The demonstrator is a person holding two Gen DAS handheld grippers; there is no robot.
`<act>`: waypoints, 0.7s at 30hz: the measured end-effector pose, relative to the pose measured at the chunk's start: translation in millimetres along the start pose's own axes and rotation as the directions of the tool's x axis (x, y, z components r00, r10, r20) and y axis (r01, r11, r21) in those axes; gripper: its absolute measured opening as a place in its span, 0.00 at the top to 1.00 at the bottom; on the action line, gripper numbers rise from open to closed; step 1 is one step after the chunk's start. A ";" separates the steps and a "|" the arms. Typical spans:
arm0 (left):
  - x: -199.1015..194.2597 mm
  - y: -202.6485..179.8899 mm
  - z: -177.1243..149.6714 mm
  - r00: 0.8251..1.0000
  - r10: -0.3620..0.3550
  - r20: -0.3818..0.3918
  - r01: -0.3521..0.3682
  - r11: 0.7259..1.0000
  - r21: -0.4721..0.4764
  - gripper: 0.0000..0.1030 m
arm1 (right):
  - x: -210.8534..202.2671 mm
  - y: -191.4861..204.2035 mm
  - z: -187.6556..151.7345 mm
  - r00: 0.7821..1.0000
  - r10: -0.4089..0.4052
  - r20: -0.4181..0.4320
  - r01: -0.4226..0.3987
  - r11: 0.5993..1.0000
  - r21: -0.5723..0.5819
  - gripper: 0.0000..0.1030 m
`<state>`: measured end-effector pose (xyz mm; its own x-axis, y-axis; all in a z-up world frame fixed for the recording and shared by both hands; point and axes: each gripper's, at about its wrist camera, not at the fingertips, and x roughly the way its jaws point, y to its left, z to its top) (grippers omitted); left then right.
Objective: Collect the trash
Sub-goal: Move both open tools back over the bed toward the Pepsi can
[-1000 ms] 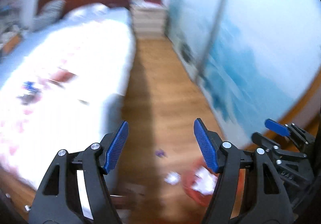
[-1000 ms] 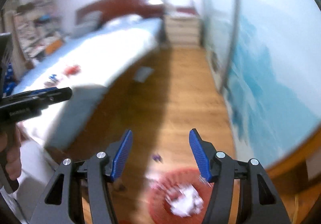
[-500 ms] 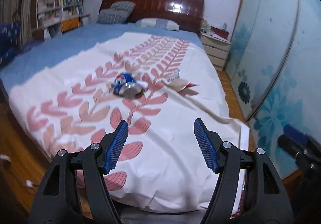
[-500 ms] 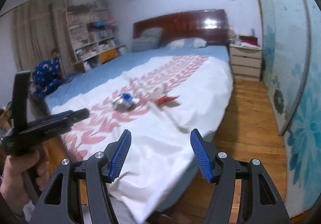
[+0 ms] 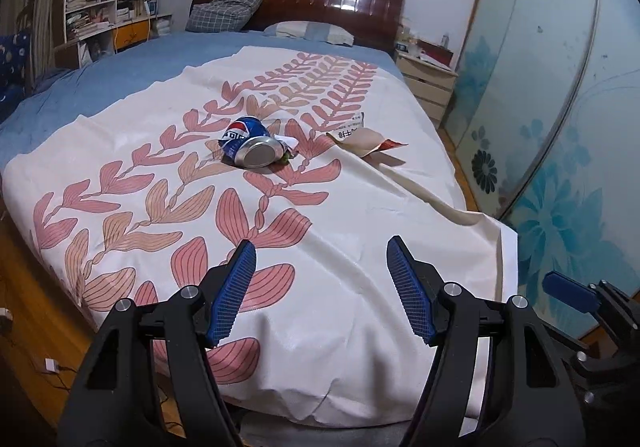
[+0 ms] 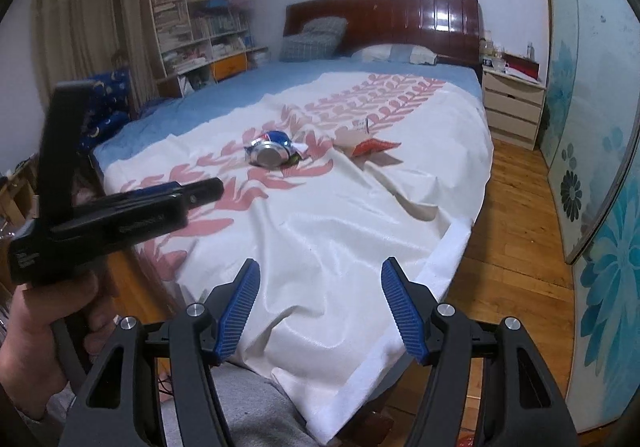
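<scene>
A crushed blue soda can (image 5: 251, 142) lies on its side in the middle of the bed, its silver base facing me. It shows again as the can (image 6: 273, 149) in the right wrist view. Just right of it rests a torn paper wrapper (image 5: 362, 137) with a red corner, seen as the wrapper (image 6: 366, 145) from the right. A small white scrap (image 5: 289, 142) touches the can. My left gripper (image 5: 322, 293) hovers open over the bed's near end, well short of the can, nothing between its fingers. My right gripper (image 6: 320, 309) is also open and empty, over the bed's near corner.
The bed (image 5: 120, 95) carries a white cover with pink leaf print (image 5: 340, 287) over a blue sheet. A bookshelf (image 6: 200, 35) stands at the left, a nightstand (image 6: 512, 107) by the headboard, patterned sliding doors (image 6: 592, 127) on the right. Wooden floor (image 6: 516, 215) runs between bed and doors.
Both views swung from the floor beside the bed, where a red bin with white paper stood, up onto the bed's top. The can and wrapper now sit ahead of both grippers.
</scene>
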<state>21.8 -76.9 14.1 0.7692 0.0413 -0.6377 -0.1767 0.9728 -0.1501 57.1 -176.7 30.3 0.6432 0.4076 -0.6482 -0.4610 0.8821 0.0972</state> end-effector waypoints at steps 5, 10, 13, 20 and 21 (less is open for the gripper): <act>8.7 13.6 -0.6 1.000 0.017 -0.023 -0.018 0.999 -0.040 0.34 | 18.8 -1.7 6.8 0.999 0.015 -0.034 -0.014 1.000 0.018 0.34; 16.2 25.3 -1.7 0.999 0.013 -0.048 -0.017 0.996 -0.086 0.34 | 26.5 -2.5 8.3 0.998 0.022 -0.055 -0.020 0.999 0.025 0.34; 19.2 29.5 -2.0 0.998 0.016 -0.058 -0.021 0.995 -0.092 0.34 | 30.4 -5.2 9.2 0.997 0.026 -0.067 -0.024 0.999 0.033 0.33; 25.2 33.1 -2.4 0.997 0.012 -0.079 -0.021 0.994 -0.112 0.34 | 37.6 -12.4 14.2 0.994 0.075 -0.077 -0.070 0.996 0.063 0.33; 25.3 33.4 -1.8 0.997 0.011 -0.078 -0.020 0.993 -0.114 0.34 | 35.6 -17.1 21.2 0.995 0.094 -0.026 -0.092 0.993 0.077 0.33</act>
<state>34.3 -43.7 -8.5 0.7170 0.0342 -0.6963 -0.2612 0.9392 -0.2228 100.9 -172.2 21.6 0.5810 0.4826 -0.6553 -0.4699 0.8564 0.2141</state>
